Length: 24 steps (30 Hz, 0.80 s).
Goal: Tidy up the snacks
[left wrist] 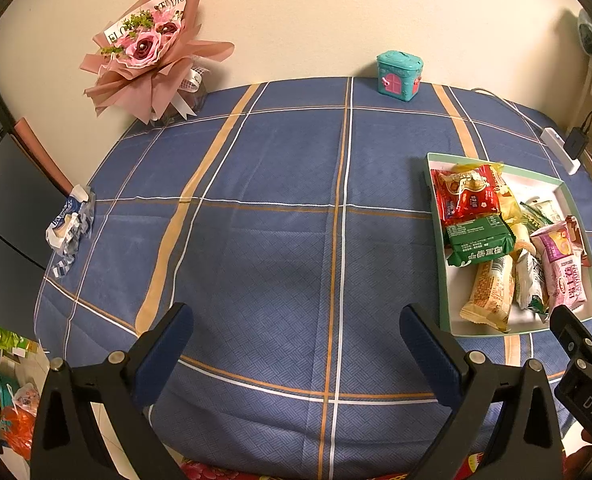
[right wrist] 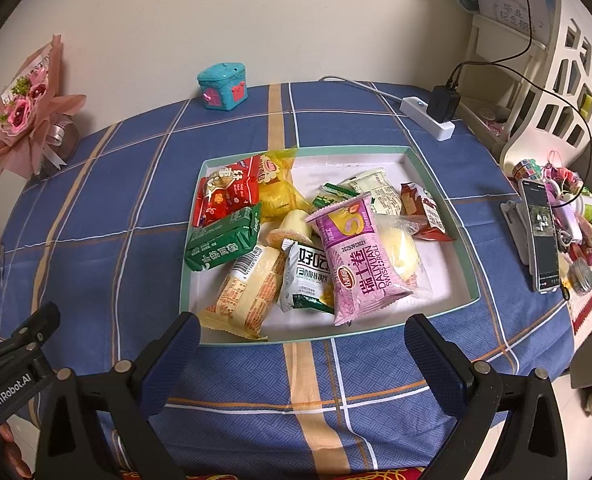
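1. Left wrist cam: sits behind my left gripper (left wrist: pixel 296 356), looks fwd along its fingers and down at the blue plaid tablecloth (left wrist: pixel 255 240) from the near table edge, facing the back wall. Mostly bare cloth in the middle, snack tray (left wrist: pixel 436 240) off at the right edge.
2. Right wrist cam: same setup behind my right gripper (right wrist: pixel 302 360), also facing the wall, but w/ the tray (right wrist: pixel 187 280) dead center and pretty close, just past the fingertips.
3. Overlap: both see the tray + snacks, the teal toy box (left wrist: pixel 400 76) (right wrist: pixel 223 87), the bouquet (left wrist: pixel 151 48) (right wrist: pixel 27 116) and the white power strip (left wrist: pixel 560 150) (right wrist: pixel 428 118).
4. Each cam catches the other gripper at its frame edge, so they're side by side.
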Motion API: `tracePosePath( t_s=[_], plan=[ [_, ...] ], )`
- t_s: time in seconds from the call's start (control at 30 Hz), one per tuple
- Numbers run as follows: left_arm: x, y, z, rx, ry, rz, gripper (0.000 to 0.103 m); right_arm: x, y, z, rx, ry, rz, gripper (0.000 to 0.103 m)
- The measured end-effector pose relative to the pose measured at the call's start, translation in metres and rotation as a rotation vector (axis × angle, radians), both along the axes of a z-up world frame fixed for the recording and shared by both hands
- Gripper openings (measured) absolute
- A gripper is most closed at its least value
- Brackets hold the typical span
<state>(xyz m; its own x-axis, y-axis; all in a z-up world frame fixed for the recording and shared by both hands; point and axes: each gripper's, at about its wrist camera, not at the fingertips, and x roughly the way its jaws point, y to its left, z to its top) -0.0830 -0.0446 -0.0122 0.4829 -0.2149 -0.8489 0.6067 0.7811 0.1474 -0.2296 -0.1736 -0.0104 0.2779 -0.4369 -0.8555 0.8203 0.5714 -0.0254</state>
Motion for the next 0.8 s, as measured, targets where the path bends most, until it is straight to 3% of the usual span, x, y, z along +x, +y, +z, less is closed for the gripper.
tracePosePath(
  t_s=[0.8],
  plan=[
    [0.0016,0.0019,-0.0015,-0.002,0.005,0.006,0.103,-0.0004,-0.0023,-0.002,0.006,0.012,0.007,0.103]
  ],
)
